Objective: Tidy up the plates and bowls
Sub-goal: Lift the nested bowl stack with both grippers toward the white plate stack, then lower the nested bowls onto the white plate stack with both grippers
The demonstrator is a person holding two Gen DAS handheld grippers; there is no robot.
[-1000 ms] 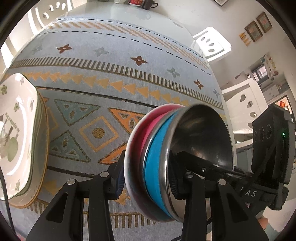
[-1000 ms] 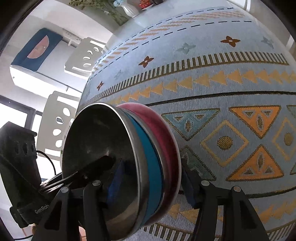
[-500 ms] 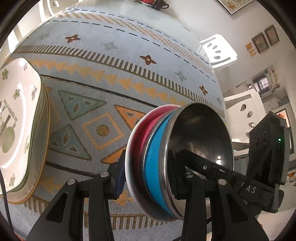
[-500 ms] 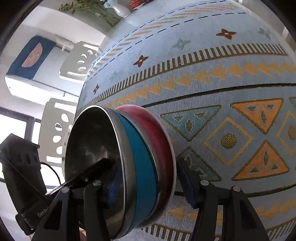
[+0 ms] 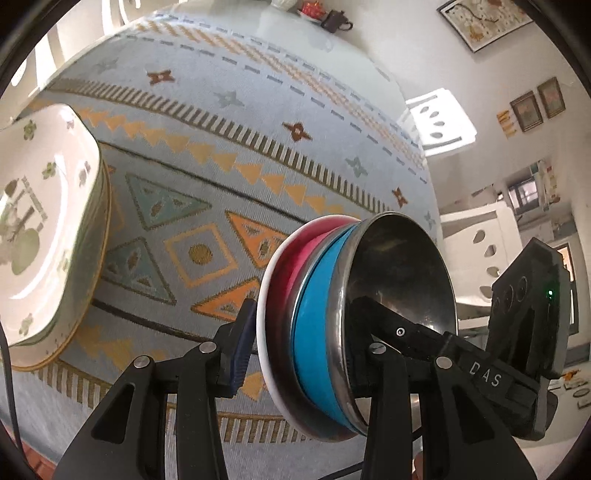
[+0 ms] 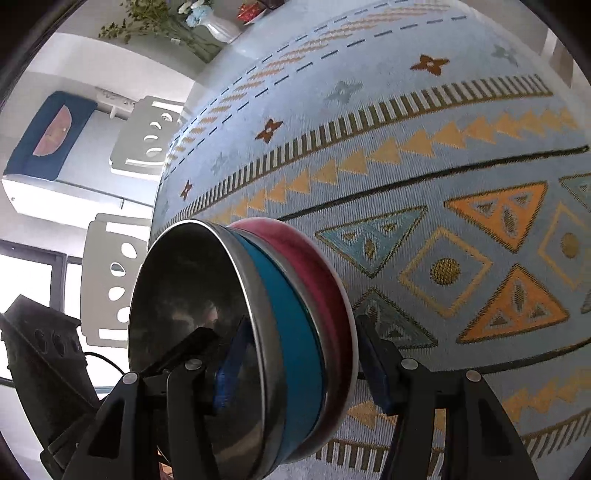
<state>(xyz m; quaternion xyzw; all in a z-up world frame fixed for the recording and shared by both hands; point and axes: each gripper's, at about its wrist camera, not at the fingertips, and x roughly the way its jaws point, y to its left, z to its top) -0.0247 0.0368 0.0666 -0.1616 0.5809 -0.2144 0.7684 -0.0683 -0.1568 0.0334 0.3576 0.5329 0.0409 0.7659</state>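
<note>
Two grippers clamp one nested stack of bowls [image 5: 354, 314] from opposite sides. The left gripper [image 5: 303, 343] has one blue-padded finger [image 5: 240, 350] pressed on the stack's white underside and its other finger inside the steel bowl [image 5: 402, 280], so its jaws are closed on the rim edge. The right gripper [image 6: 295, 365] does the same from the far side: one padded finger [image 6: 376, 369] against the base, the other inside the steel hollow. The stack is tipped on its side and held above the table, not resting on it. Its axis runs roughly level; the open mouth faces right in the left wrist view and left in the right wrist view. From mouth to base the layers read steel, blue bowl [image 5: 314, 325], then red bowl [image 5: 291, 258] with a white rim.

Below lies a pale blue tablecloth [image 5: 229, 155] woven with orange and teal triangles, diamonds and striped bands. At the left edge of the left wrist view sits a stack of white plates [image 5: 40, 229] printed with green leaves. Beyond the table stand white chairs [image 5: 439, 125] with oval cut-outs, framed pictures [image 5: 484, 18] on a white wall, and a white vase of flowers [image 6: 218, 26] at the far end.
</note>
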